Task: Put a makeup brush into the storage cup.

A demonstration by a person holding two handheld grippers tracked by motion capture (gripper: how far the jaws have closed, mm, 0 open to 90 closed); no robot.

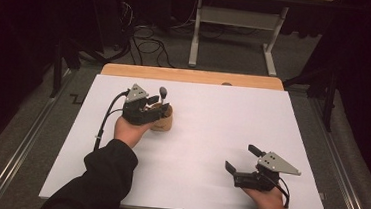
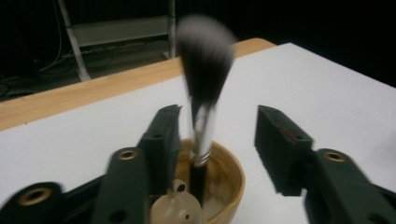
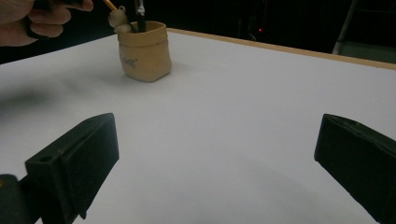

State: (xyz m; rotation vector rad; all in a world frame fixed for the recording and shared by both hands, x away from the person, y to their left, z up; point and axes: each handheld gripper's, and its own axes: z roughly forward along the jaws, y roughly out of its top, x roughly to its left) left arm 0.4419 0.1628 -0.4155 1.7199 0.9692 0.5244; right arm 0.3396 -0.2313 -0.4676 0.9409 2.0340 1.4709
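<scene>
"Watching from beside the table, what did you make of the left gripper (image 2: 219, 140) just then?"

"Its jaws stood wide, one on each side of the makeup brush (image 2: 204, 88), neither pad touching it. The brush stood nearly upright in the tan cup (image 1: 163, 119), bristles up, handle down inside. A small cream figure (image 2: 176, 207) sat in the cup too, at the near rim."

"And where was the cup?"

"On the white table (image 1: 207, 116), left of the middle, with the left hand (image 1: 130, 131) just behind it. From the right gripper view the cup (image 3: 144, 51) looked like a soft little sack with a rolled lip, so I judged it would tip easily."

"How should the step have been done, then?"

"If the brush was to be lifted out, I'd have closed on the metal ferrule or the handle just below it, not the bristles, with the jaws level and centred so neither pad pushed the brush sideways first. Then a straight pull upward, slow, since the cup was light and the figure sat close."

"And the right gripper (image 1: 245, 164)?"

"Wide apart as well, holding nothing, resting low near the table's front right, well apart from the cup. It could have steadied the cup."
</scene>
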